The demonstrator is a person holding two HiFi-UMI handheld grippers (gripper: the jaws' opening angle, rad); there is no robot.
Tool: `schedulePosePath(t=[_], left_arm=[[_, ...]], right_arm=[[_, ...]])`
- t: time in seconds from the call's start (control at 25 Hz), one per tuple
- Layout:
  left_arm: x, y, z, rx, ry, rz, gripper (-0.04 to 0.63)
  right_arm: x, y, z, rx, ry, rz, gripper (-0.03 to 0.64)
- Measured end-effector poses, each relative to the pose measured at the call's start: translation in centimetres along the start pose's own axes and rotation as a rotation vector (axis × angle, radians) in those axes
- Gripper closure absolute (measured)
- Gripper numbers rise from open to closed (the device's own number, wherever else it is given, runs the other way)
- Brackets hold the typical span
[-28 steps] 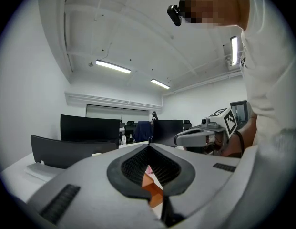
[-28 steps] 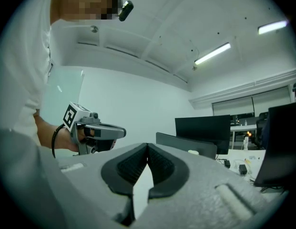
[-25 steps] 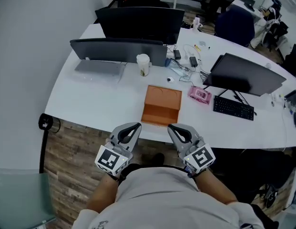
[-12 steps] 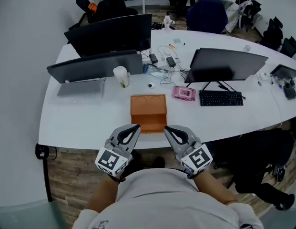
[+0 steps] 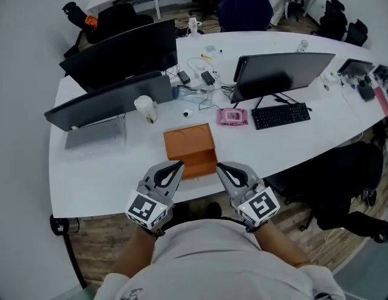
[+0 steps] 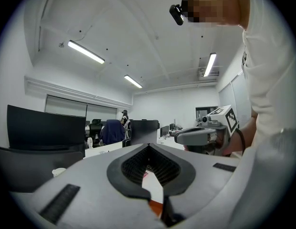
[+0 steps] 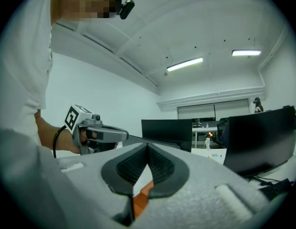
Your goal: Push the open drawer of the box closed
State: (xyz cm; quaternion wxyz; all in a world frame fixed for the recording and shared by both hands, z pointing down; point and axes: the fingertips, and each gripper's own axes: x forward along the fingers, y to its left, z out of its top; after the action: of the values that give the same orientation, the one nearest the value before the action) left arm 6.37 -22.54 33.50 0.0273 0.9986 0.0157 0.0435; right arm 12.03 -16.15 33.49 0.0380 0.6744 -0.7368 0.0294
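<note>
Box [image 5: 189, 147]: orange, on the white tabletop [image 5: 100, 174] close to the near edge, in front of a cup [image 5: 144, 108] and a keyboard [image 5: 280, 115]. Left gripper [image 5: 176, 166] and right gripper [image 5: 222, 166] are level, one either side of the box's near end, tips close to its front corners. Both sets of fingers are clenched on nothing.

Table [image 5: 87, 180]: white, curved.
Box [image 5: 190, 150]: orange, at 6 o'clock, by the near edge.
Cup [image 5: 144, 108]: 10 o'clock of box.
Pink pack [image 5: 232, 116]: 2 o'clock of box.
Keyboard [image 5: 281, 115]: 3 o'clock of pack.
Front monitor [image 5: 109, 102]: 9 o'clock.
Rear monitor [image 5: 122, 55]: 10 o'clock.
Right monitor [image 5: 284, 74]: 2 o'clock.
Cables [image 5: 200, 80]: 12 o'clock.
</note>
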Motion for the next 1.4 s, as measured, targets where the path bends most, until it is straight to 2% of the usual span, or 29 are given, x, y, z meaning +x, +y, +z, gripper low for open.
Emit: schedulePosePath(t=[0.48, 0.72, 1.24, 1.4], left_arm=[[-2.2, 5.1, -1.0, 0.016, 0.021, -0.176, 0.595], [-1.8, 7.0, -3.7, 0.014, 0.066, -0.269, 0.595], [1.9, 8.5, -10.0, -0.005, 0.161, -0.316, 0.595], [2.5, 8.9, -12.7, 0.007, 0.212, -0.332, 0.595]], right_arm=[[4.2, 2.1, -0.9, 0.007, 0.018, -0.195, 0.614], [4.9, 2.2, -4.1, 0.063, 0.058, -0.319, 0.614], [5.4, 0.3, -12.0, 0.166, 0.151, -0.378, 0.614], [6.0, -0.1, -14.7, 0.191, 0.189, -0.382, 0.614]])
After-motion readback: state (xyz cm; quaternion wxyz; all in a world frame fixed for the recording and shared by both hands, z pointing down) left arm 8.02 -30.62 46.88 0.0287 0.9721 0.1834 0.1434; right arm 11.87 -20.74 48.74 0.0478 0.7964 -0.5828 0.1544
